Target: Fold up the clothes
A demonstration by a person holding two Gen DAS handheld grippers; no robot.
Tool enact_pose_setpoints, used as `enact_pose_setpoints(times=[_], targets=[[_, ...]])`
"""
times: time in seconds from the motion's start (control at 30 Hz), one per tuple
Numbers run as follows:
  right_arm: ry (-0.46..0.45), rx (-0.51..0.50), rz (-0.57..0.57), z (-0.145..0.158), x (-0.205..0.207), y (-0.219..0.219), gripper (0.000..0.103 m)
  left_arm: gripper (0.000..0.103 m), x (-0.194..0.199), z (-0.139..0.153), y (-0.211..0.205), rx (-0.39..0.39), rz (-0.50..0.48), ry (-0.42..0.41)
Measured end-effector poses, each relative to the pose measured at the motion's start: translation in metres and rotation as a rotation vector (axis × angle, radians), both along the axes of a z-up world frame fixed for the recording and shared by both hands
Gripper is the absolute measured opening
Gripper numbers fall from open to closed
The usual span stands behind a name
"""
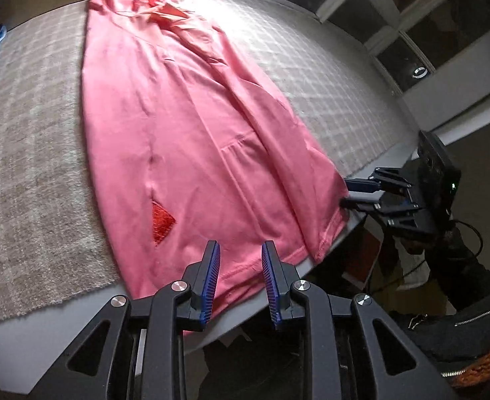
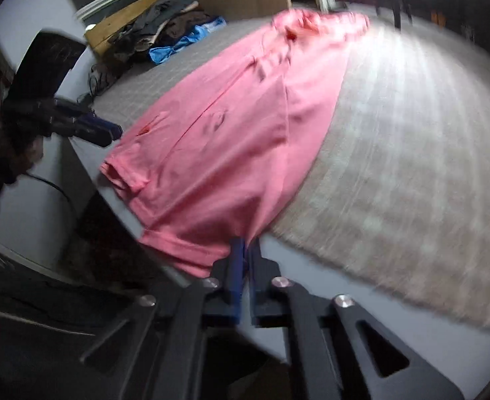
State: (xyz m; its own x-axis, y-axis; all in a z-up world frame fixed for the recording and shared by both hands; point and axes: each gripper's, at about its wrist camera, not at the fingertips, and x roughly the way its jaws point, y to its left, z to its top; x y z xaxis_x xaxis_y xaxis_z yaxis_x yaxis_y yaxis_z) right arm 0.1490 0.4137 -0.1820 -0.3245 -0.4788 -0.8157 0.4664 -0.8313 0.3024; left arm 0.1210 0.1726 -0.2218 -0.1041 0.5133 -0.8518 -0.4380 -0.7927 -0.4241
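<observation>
Pink garment — smooth, slightly glossy knit, spread lengthwise on a mat, near hem at the table's front edge, far end rumpled under bright light. Long seams and soft creases along its length; stitched hem; one red mesh triangle set into the cloth near the hem.

Mat — beige and grey, woven in a small check, nubbly pile, lying on a pale grey table.

Right gripper — black frame, blue ribbed pads, jaws drawn together and pinching the garment's near corner at the hem, cloth gathered up into the pinch.

Left gripper — same make, jaws a little apart, poised over the hem near its middle; cannot tell whether the pads touch the cloth, none seen pinched between them.

Heap of dark clothes with one bright blue piece — at the table's far left corner, against a wooden board.

White-framed shelving — beyond the table's far right side, compartments dark, contents unreadable.
</observation>
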Motion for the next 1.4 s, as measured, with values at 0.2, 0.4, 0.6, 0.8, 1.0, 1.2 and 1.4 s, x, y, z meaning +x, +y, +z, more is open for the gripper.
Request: enact_pose_setpoints(times=[0.2,0.4,0.6,0.8,1.0,1.2,1.4], targets=[[-0.105,-0.152,-0.117,0.021,0.010,0.018,0.003,0.024,0.004,0.006,0.008,-0.001,-0.066,0.032],[-0.174,0.102,-0.163,0.012,0.013,0.001,0.015,0.025,-0.003,-0.001,0.016,0.028,-0.107,0.023],[-0.065,0.043,-0.222,0.066,-0.008,-0.001,0.019,0.030,0.015,-0.005,0.043,0.118,-0.160,-0.015],[-0.008,0.015,-0.153,0.101,-0.140,-0.036,0.038,0.030,0.033,-0.027,0.089,0.099,-0.179,-0.026],[-0.092,0.201,-0.082,0.055,-0.263,-0.095,0.039,0.030,0.031,-0.036,0.103,0.104,-0.096,-0.025],[-0.153,0.324,-0.013,0.019,-0.303,-0.118,0.038,0.028,0.029,-0.037,0.105,0.137,-0.039,-0.024],[-0.181,0.350,0.004,0.013,-0.307,-0.119,0.010,0.005,0.029,-0.043,0.101,0.153,-0.004,-0.034]])
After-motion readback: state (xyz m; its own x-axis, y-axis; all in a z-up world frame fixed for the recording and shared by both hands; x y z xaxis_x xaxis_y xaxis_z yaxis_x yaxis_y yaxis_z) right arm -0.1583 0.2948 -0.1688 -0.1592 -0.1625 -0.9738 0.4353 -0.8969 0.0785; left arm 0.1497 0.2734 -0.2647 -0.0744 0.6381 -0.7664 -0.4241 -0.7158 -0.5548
